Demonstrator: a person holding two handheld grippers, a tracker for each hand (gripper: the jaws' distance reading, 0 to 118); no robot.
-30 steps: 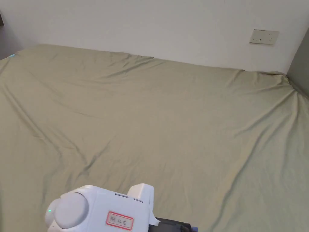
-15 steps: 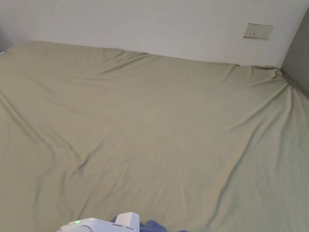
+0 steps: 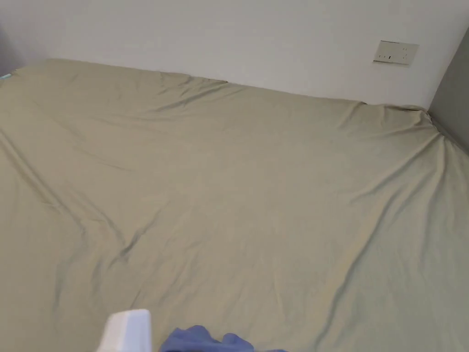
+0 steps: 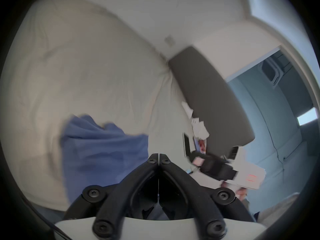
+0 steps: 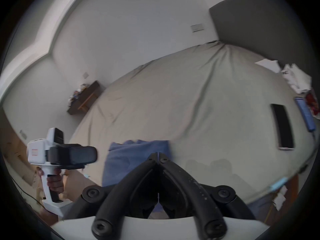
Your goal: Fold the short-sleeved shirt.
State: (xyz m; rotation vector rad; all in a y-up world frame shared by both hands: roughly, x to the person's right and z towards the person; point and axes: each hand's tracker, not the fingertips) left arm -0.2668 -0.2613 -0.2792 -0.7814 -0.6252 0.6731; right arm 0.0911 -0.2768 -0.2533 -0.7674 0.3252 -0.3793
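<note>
At the frame's foot, shirt (image 3: 206, 340) cut off

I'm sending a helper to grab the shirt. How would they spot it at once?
Look at the wide bed sheet in pale olive. At its near edge lies a bunched blue shirt. It is the sheet's one blue cloth item.

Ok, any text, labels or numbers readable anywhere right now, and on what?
None can be read.
Red-framed label on the left gripper body: too blurred.
Red marks on the right gripper body: too blurred.
Wall socket: no legible marking.
Shirt: no print seen.
</note>
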